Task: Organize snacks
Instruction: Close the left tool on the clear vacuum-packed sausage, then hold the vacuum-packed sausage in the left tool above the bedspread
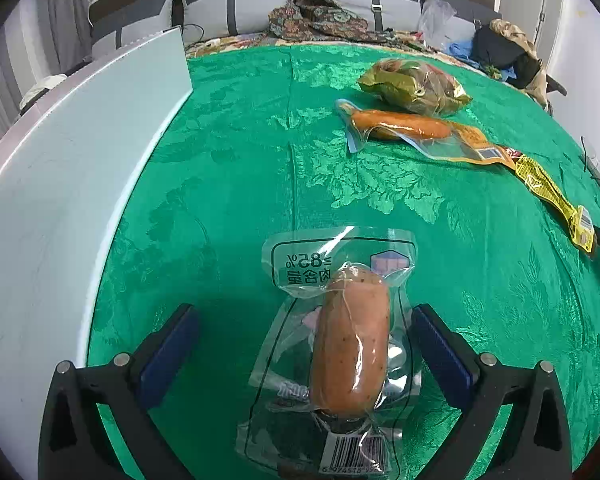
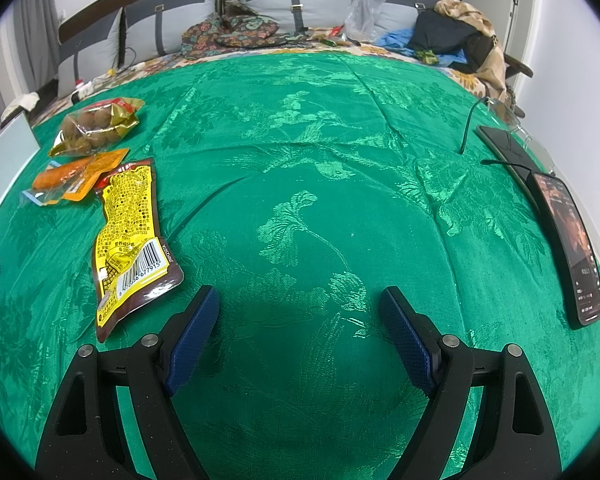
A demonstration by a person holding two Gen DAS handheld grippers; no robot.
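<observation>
You had the left tongs (image 1: 306, 350) spread wide, blue pads (image 1: 168, 356) angled outward, pointed fwd & tilted down, low over the surface. Nothing touched either pad. Right tongs (image 2: 300, 334) were likewise wide apart w/ nothing between the pads (image 2: 408, 344), also aimed fwd & down, close to the surface.

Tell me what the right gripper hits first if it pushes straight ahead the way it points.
Probably nothing but the green tablecloth. The right gripper is open over bare cloth; the yellow snack packet lies off to its left and the phone to its right. Depth is uncertain.
</observation>
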